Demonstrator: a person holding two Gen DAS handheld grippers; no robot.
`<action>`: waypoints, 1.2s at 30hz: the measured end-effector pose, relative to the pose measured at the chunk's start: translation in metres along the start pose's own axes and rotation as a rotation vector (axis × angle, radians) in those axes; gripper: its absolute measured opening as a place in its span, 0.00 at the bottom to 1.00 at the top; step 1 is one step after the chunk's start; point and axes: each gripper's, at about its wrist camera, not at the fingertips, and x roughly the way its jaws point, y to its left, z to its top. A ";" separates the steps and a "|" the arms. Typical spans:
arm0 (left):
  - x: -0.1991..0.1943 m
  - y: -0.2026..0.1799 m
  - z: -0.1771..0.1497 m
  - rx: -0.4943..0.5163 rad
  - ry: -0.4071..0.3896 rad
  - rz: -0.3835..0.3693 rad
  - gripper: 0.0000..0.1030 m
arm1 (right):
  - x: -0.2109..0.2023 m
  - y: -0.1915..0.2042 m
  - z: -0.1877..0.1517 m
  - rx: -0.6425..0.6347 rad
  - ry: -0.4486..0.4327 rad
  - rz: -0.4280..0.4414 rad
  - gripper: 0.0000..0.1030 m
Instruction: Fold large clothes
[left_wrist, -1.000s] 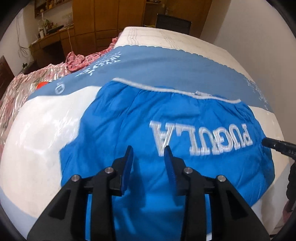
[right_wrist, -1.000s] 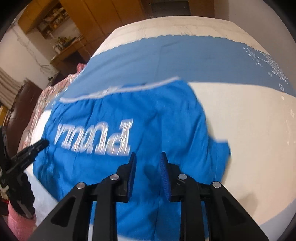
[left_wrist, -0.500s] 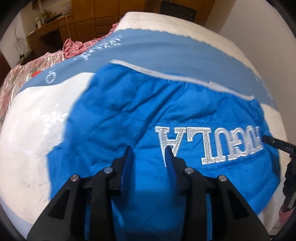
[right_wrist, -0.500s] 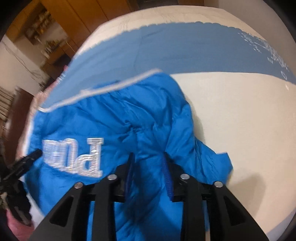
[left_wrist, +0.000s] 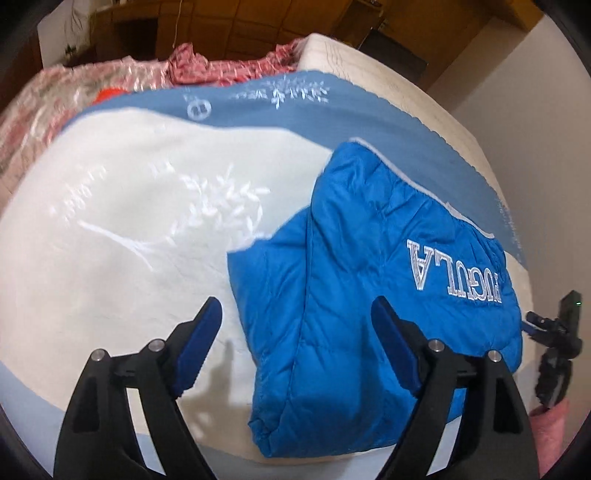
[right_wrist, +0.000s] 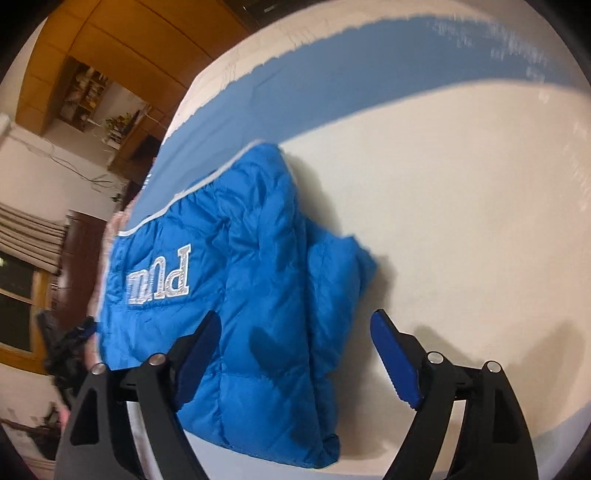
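A bright blue puffer jacket with white embroidered letters lies folded on the bed; it also shows in the right wrist view. My left gripper is open and empty, hovering over the jacket's left edge. My right gripper is open and empty, hovering over the jacket's right edge. The right gripper's tip shows at the far right of the left wrist view. The left gripper shows dimly at the left edge of the right wrist view.
The bed has a white cover with a blue band across its far side. Pink floral bedding lies at the far left. Wooden cabinets stand behind. A wall runs along the bed's right.
Both grippers have opened from shut. The jacket's sides are now folded inward, making it narrower. Each gripper has moved outward toward its own edge of the jacket.
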 end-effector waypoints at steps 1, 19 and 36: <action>0.005 0.002 -0.001 -0.007 0.010 -0.012 0.80 | 0.004 -0.004 0.000 0.018 0.014 0.022 0.81; 0.029 -0.034 0.004 -0.020 0.010 -0.052 0.20 | 0.031 0.019 0.039 0.035 0.030 0.189 0.23; -0.120 -0.069 -0.100 0.117 -0.038 -0.162 0.14 | -0.081 0.072 -0.033 -0.058 -0.053 0.203 0.20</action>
